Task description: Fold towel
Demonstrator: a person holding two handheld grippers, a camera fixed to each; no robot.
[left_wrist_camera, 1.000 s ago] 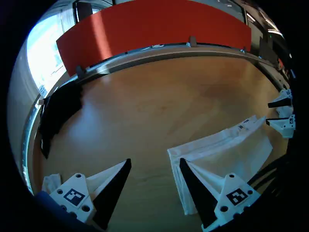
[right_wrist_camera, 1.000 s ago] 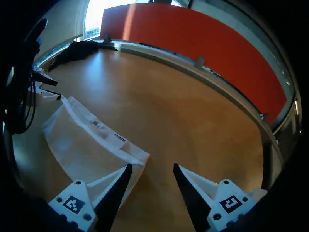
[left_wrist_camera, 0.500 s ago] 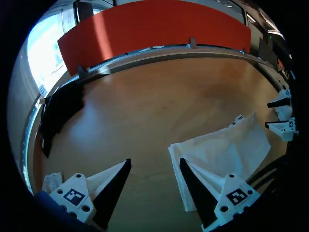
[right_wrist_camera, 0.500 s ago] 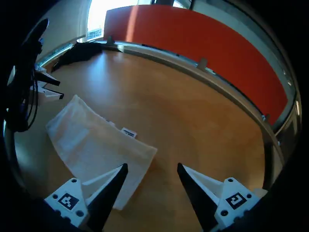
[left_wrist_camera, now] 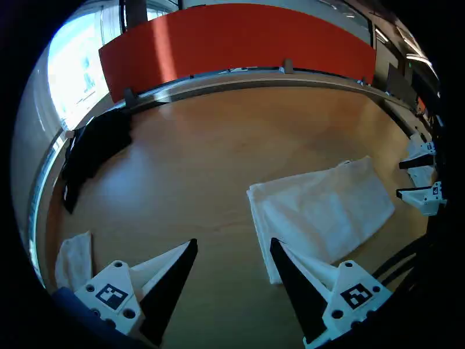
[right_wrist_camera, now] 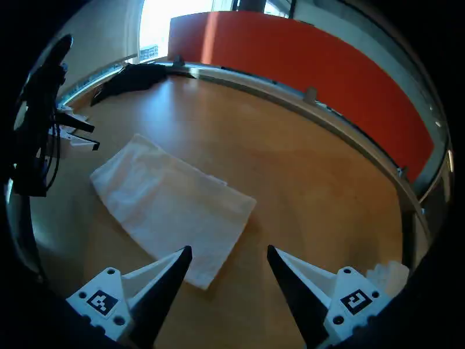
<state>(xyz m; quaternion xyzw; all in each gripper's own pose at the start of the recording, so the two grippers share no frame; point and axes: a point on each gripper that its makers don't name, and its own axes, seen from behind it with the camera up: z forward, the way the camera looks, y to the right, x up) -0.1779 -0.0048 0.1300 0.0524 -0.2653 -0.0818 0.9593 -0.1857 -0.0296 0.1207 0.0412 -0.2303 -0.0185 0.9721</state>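
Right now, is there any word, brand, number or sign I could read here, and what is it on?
No readable text anywhere.
On the left gripper and right gripper: black-and-white square patterns, no words.
On the towel: no writing shows.

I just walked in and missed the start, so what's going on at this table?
A person is folding a white towel with a handheld gripper in each hand. Right now the towel lies folded flat on the wooden table, and nothing grips it. The left gripper and the right gripper both hover close to it with jaws open. A black cloth lies near the table's far edge.
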